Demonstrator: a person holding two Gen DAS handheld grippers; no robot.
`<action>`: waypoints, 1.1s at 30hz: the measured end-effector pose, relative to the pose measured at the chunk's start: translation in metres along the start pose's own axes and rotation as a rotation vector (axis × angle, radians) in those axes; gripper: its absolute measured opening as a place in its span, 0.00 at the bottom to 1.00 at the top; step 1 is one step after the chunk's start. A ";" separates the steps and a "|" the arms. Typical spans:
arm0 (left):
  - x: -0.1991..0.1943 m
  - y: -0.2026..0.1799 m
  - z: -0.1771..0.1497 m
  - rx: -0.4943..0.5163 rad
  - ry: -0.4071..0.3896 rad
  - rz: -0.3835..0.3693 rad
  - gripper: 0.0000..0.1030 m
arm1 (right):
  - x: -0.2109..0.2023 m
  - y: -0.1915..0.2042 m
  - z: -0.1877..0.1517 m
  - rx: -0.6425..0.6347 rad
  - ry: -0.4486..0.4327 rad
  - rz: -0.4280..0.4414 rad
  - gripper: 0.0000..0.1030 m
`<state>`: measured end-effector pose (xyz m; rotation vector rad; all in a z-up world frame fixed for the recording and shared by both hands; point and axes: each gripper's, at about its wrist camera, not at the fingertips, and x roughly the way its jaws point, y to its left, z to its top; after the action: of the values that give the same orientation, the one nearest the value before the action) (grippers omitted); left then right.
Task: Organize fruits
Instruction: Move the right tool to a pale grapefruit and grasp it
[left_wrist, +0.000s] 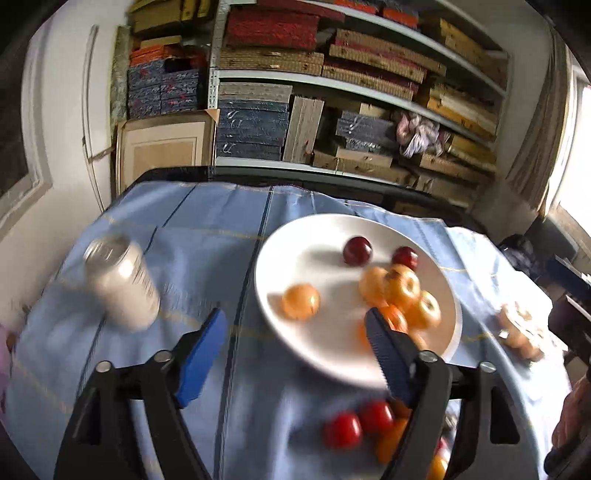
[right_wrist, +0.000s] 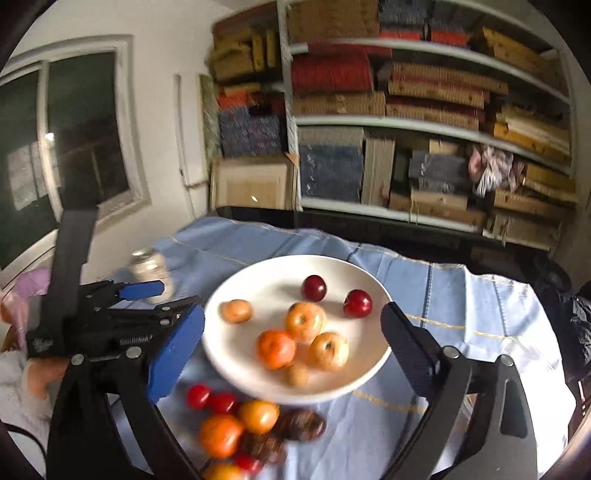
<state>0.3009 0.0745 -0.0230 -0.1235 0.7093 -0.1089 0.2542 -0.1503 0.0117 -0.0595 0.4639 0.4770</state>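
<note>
A white plate on the blue tablecloth holds two dark red plums, two yellow apples, an orange tangerine and small orange fruits. A loose pile of red and orange fruits lies on the cloth in front of the plate. My right gripper is open and empty, hovering over the plate's near side. My left gripper is open and empty above the plate's left rim, and it also shows in the right wrist view. The loose pile sits below it.
A white can stands on the cloth left of the plate. A dark brown item lies by the loose fruit. Pale objects lie at the table's right edge. Shelves with stacked boxes stand behind the table.
</note>
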 end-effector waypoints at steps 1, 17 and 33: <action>-0.008 0.000 -0.009 -0.009 -0.001 -0.011 0.83 | -0.013 0.004 -0.011 -0.005 0.002 0.015 0.94; -0.037 0.008 -0.100 -0.003 -0.005 0.008 0.87 | -0.048 0.061 -0.137 -0.149 0.164 0.174 0.95; -0.034 -0.007 -0.107 0.062 0.023 -0.033 0.88 | -0.030 0.084 -0.153 -0.184 0.288 0.286 0.71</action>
<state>0.2049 0.0647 -0.0802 -0.0752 0.7261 -0.1642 0.1287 -0.1130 -0.1080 -0.2440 0.7144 0.7976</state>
